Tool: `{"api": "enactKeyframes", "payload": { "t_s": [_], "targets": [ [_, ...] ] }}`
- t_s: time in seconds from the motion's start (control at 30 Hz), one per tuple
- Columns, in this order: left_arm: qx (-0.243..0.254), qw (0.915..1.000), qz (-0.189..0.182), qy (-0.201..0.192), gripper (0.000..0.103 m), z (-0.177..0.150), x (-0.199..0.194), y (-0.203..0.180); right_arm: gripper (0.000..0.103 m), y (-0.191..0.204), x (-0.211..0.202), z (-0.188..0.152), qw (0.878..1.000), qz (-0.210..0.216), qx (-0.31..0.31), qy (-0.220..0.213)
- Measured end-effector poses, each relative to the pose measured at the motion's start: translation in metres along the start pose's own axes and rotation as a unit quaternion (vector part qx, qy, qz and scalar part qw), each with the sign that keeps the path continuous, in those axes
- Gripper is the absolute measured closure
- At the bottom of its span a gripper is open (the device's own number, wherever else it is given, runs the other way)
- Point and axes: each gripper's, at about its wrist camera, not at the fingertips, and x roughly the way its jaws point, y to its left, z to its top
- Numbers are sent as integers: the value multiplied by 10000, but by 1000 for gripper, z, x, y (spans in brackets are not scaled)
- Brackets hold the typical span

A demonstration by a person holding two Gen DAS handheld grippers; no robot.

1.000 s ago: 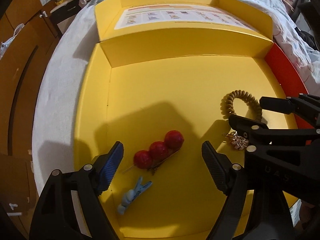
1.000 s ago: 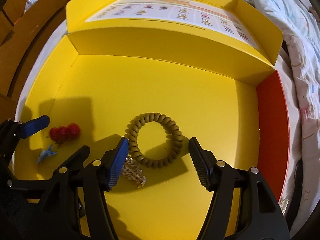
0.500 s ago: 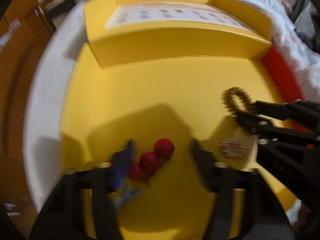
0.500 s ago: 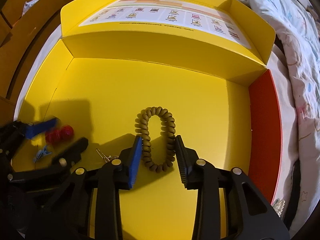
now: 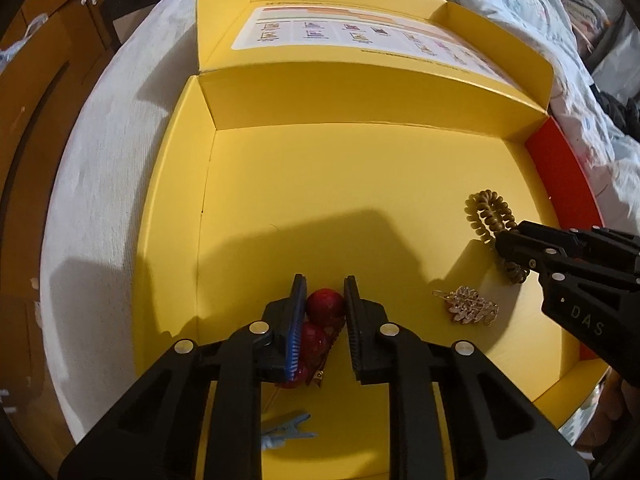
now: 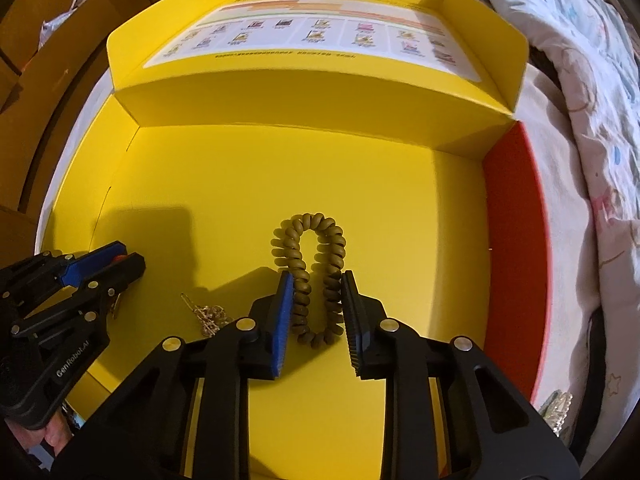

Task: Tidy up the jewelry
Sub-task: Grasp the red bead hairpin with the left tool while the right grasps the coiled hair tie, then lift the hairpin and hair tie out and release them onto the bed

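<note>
In the yellow box (image 5: 280,208) on the bed, my left claw (image 5: 325,320) has just closed on the berry clip (image 5: 320,320) at the near left; my right claw (image 6: 316,304) has just closed on the coil tie (image 6: 308,256), squeezing it narrow. The tie looks soft and springy, the berries hard and slick, so I would grip across the middle. Claw bodies read "DAS" and "GenRobot.AI".

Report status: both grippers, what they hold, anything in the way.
Left gripper just closed on red clip. Right gripper just closed, squeezing coil tie. Gold clip loose between them, blue clip behind; neither blocks.
</note>
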Motion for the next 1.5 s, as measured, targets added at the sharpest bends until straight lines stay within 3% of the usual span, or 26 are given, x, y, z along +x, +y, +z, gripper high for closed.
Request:
{"api": "enactKeyframes", "payload": {
  "t_s": [0.4, 0.87, 1.07, 1.23, 1.43, 1.5],
  "targets": [
    [-136, 9993, -250, -241, 83, 9, -26, 7, 80, -17, -23, 4, 9993, 190, 208, -234],
    [227, 9943, -685, -790, 83, -20, -114, -35, 80, -27, -96, -26, 9964, 427, 356, -647],
    [500, 9909, -975, -783, 83, -57, -139, -70, 79, -28, -146, -74, 9920, 735, 434, -928],
    [781, 9900, -994, -627, 83, -101, -140, -94, 80, -29, -186, -135, 9904, 633, 425, -1151],
    [899, 9926, -765, -279, 83, -151, -115, -107, 80, -48, -175, -200, 9917, 500, 674, -974],
    [899, 9930, -753, -162, 83, -161, -106, -107, 89, -52, -162, -217, 9932, 423, 723, -811]
  ]
}}
